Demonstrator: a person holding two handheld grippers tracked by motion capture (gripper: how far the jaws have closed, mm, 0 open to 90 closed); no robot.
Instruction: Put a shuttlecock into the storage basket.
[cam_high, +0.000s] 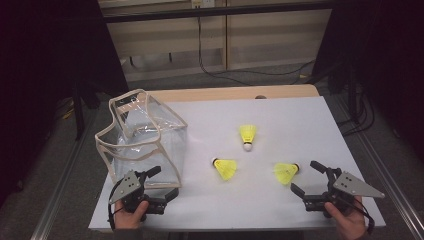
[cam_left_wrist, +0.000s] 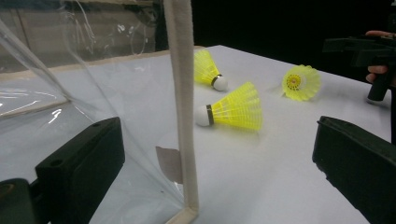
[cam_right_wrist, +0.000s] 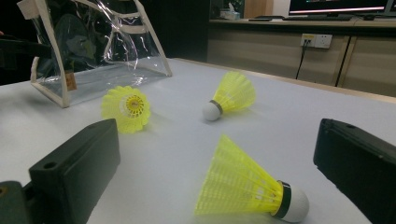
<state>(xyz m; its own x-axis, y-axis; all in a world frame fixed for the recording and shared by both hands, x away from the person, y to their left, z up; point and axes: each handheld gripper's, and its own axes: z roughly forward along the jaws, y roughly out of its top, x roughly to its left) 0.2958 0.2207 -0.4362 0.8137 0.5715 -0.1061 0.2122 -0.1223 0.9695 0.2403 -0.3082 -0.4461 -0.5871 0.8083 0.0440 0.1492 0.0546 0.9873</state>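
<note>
Three yellow shuttlecocks lie on their sides on the white table, and a clear bag stands at the left of the high view.

The bag is transparent plastic with beige fabric trim along its edges and rim; its mouth is open upward and it looks empty. Its walls are creased and sag a little.

The far shuttlecock lies at centre frame, white cork toward the bottom edge. The middle shuttlecock lies lower and left of it, cork pointing left toward the bag. The right shuttlecock lies lower right, cork pointing right. All three are well apart from each other and from the bag.
</note>
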